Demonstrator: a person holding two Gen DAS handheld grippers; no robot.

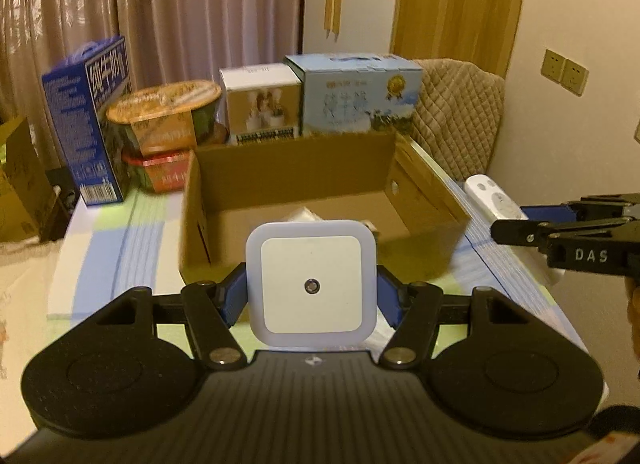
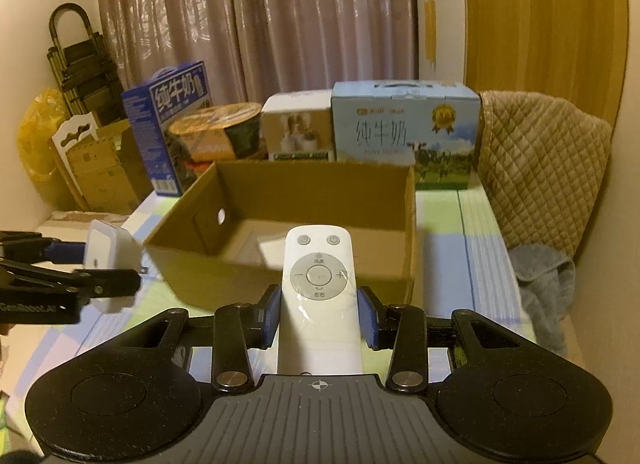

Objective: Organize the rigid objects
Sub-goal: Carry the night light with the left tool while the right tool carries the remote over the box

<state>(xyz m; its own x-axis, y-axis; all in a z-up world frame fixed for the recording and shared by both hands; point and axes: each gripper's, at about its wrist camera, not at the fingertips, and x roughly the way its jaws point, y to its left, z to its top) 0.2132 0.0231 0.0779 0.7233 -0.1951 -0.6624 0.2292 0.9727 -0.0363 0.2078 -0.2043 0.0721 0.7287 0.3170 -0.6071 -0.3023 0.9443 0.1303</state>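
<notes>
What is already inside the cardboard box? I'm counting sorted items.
In the cardboard box, something pale shows on the floor; the held night light covers the rest.

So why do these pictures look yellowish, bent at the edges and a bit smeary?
Left wrist view: warm indoor light; fisheye lens bows the room and darkens the corners; the cardboard box looks motion-smeared, while the night light is crisp. Right wrist view: same bowing and blur; the remote is sharp, with glare on its plastic wrap.
</notes>
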